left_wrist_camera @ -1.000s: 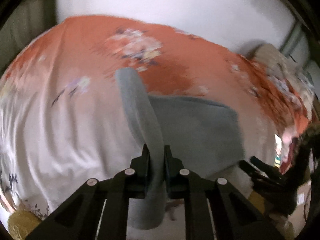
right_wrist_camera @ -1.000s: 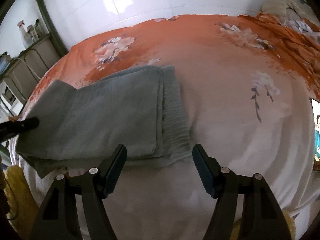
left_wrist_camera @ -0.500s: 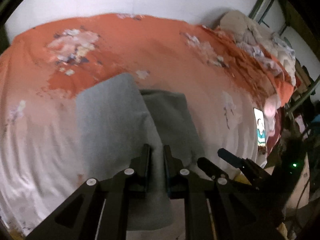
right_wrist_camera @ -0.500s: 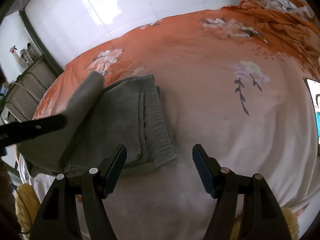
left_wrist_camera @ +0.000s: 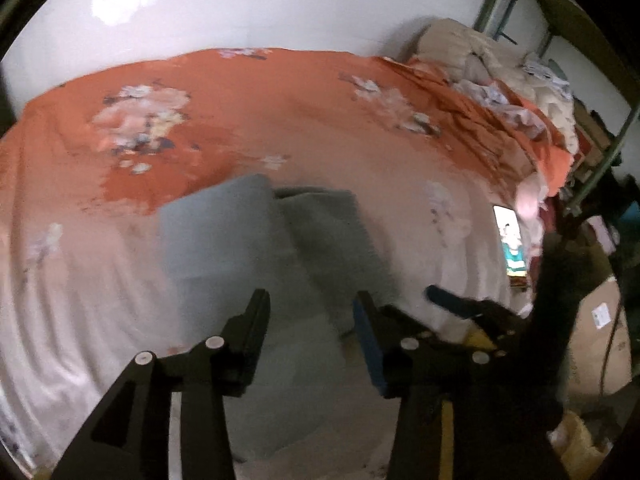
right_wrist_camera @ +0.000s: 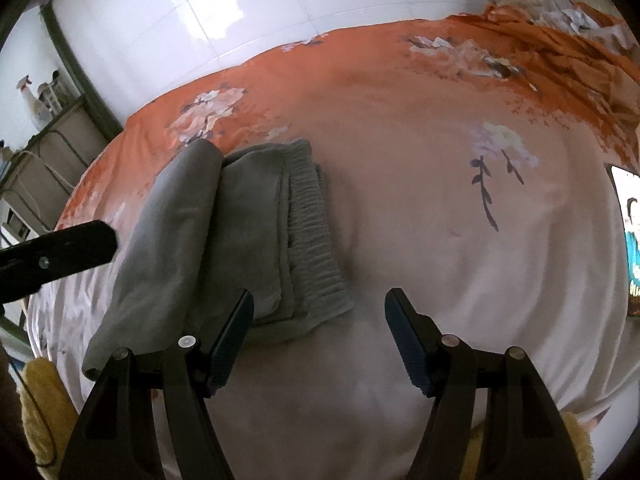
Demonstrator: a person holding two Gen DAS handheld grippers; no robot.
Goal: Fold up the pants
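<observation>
Grey fleece pants (right_wrist_camera: 224,232): folded, ribbed waistband rightmost, lying on the orange-and-pink floral bed sheet (right_wrist_camera: 420,220), ahead and left of the right tongs (right_wrist_camera: 319,332), directly ahead of and beneath the left tongs (left_wrist_camera: 310,320). Left tongs: jaws opening, cloth blurred between them, pads not pressing it. Right tongs: wide apart, empty, above bare sheet beside the waistband.

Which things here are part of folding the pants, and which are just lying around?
Part of the job:
grey pants
left gripper, jaws opening, fabric between them
right gripper, open over the bedsheet

Lying about:
lit phone
heaped bedding
spray bottle
cardboard box
</observation>
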